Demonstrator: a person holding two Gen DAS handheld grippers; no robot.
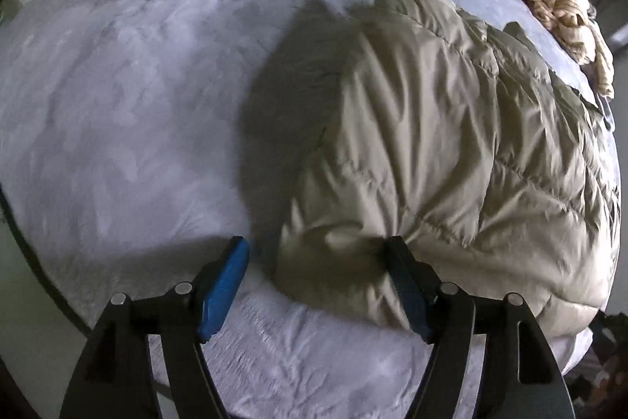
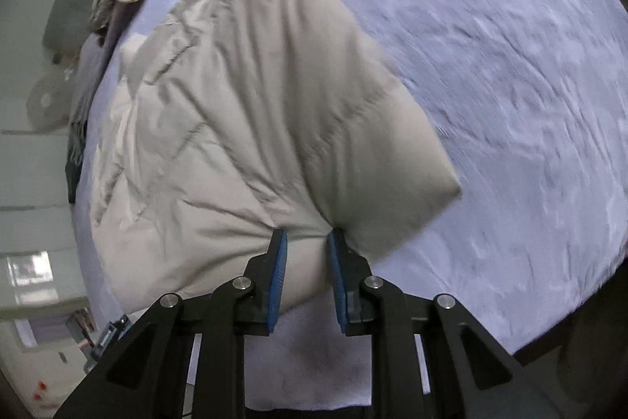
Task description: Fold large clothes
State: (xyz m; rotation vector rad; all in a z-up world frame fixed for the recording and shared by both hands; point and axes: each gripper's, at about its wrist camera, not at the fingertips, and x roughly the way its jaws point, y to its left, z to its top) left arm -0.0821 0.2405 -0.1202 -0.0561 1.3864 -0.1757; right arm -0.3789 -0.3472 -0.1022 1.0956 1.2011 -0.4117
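Puffy beige jacket (image 1: 451,152) lying bunched on the pale lilac fleece blanket (image 1: 137,85), near the blanket's edge where a cream knitted garment (image 1: 561,2) sits heaped at the rim. Long axis running away from both grippers, from the near hem toward that cream heap.

Left gripper (image 1: 318,254): jaws spread wide, nothing clamped. One blue pad standing clear on bare blanket, off the jacket's side; the other finger resting against or just dug into the near corner of the jacket (contact likely, pinch none). So the jacket's bulk lies to one side of these jaws, not between them.

Right gripper (image 2: 306,242): jaws drawn narrow, pinched on a gather of the jacket's near edge, fabric puckering into the gap between the blue pads (image 2: 279,273). A padded flap (image 2: 353,105) standing up from that pinch, tilted over the jacket's body toward the cream heap.

Judged: right hand nearer and carrying the fold; the flap to be laid along the long axis, away from the near hem. Left free to re-grip (or press down) the near corner.
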